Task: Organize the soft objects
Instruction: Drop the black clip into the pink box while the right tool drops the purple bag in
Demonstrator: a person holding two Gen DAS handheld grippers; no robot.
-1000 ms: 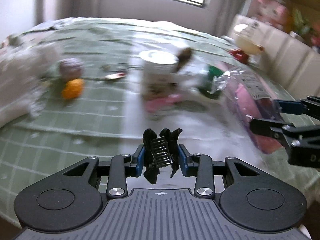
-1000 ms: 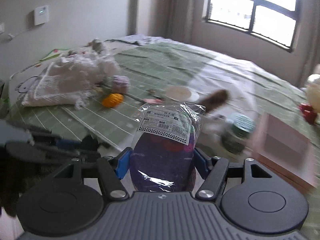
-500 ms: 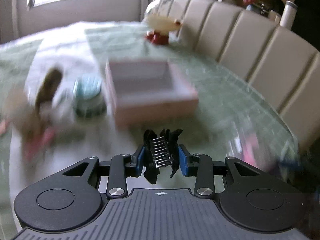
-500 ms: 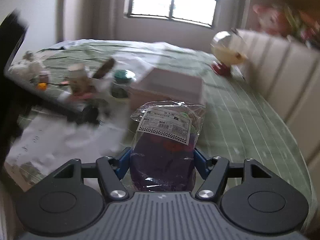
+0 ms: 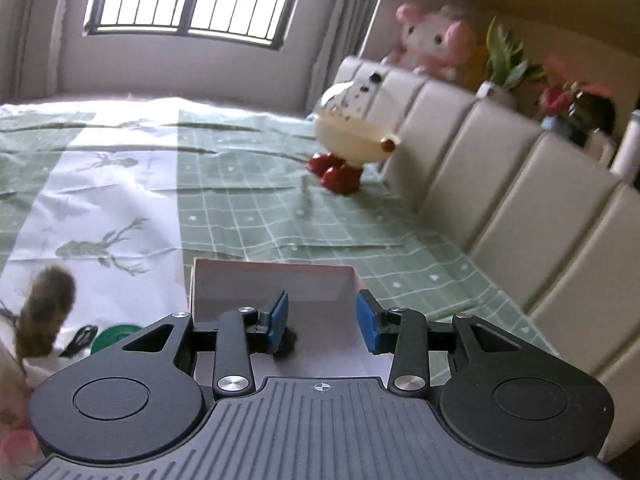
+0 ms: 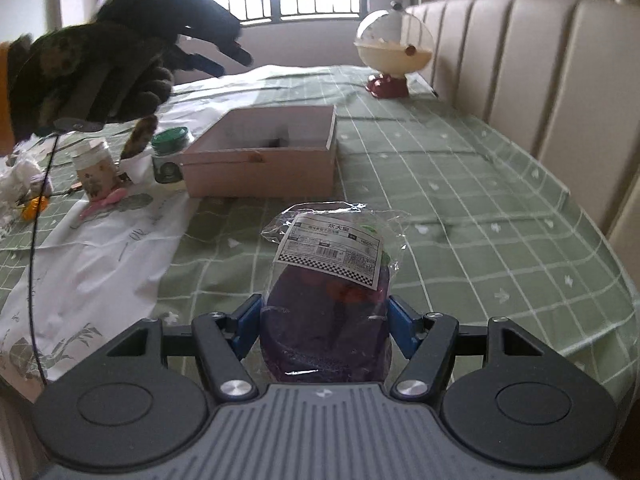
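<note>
Both grippers are in view: the right gripper [image 6: 324, 320] has its blue pads pressed against the sides of a purple soft item sealed in a clear plastic bag [image 6: 326, 312], holding it up above the green checked bedspread [image 6: 460, 208], with the bag's white printed label [image 6: 334, 254] facing the camera. The left gripper [image 5: 322, 322] has its jaws spread wide with nothing between them, and it hangs directly over the open pink box [image 5: 276, 284]. A small black clip [image 5: 286, 346] lies on the box floor just beside the left pad; in the right wrist view it shows only as a dark speck inside the box [image 6: 260, 160]. Seen from the right wrist, the box sits on the bedspread ahead of the held bag and well apart from it, and the left gripper appears above and to the left of the box, carried by a dark gloved hand [image 6: 92, 80]. Just left of the box stands a green-lidded jar [image 6: 170, 154], with a brown furry item [image 6: 140, 136] behind it, then a white-lidded jar [image 6: 94, 168], a pink object [image 6: 104, 204] lying flat on a white printed cloth [image 6: 92, 256], and an orange ball [image 6: 32, 210] near the edge. Beyond the box, a round cream toy with red feet [image 6: 394, 56] rests against the padded beige headboard [image 6: 520, 64]. A pink plush toy [image 5: 432, 42] sits on top of the headboard, next to a potted plant [image 5: 502, 70], below a bright barred window [image 5: 192, 0].
</note>
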